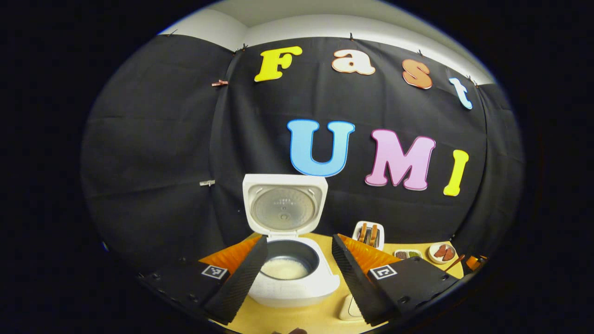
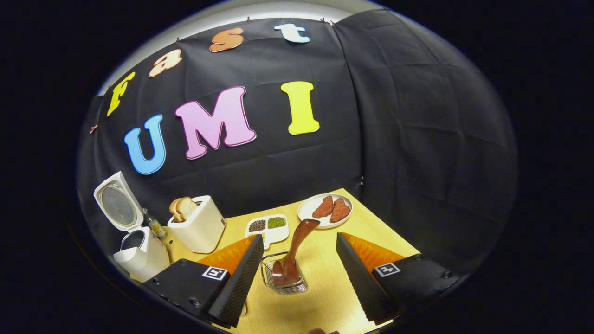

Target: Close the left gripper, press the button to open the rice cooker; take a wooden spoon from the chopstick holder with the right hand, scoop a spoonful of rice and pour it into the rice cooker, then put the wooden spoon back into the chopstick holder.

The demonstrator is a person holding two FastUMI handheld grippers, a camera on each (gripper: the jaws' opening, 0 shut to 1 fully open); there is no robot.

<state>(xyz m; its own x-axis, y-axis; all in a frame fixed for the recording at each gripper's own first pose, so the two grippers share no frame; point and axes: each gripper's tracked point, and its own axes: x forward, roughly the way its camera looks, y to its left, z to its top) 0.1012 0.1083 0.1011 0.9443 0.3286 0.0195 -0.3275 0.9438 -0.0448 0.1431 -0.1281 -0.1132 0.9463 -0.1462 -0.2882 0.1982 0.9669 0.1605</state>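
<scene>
My right gripper [image 2: 299, 273] stands spread, with the wire chopstick holder [image 2: 283, 278] and wooden spoon [image 2: 297, 248] in the gap. The toaster [image 2: 197, 229] blocks the left; bare table [image 2: 325, 297] lies ahead. The rice cooker [image 1: 290, 273] lid is raised, pot mouth unobstructed.

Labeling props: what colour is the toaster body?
Cream-white toaster, bread slices poking out the top. It shows best in the right gripper view.

On the yellow wooden surface [image 2: 325, 297] stand a white toaster [image 2: 199, 229] holding bread slices [image 2: 182, 207], a divided white dish of grains [image 2: 268, 228], a plate of reddish meat pieces [image 2: 325, 210], and a small bottle [image 2: 154, 226].
</scene>
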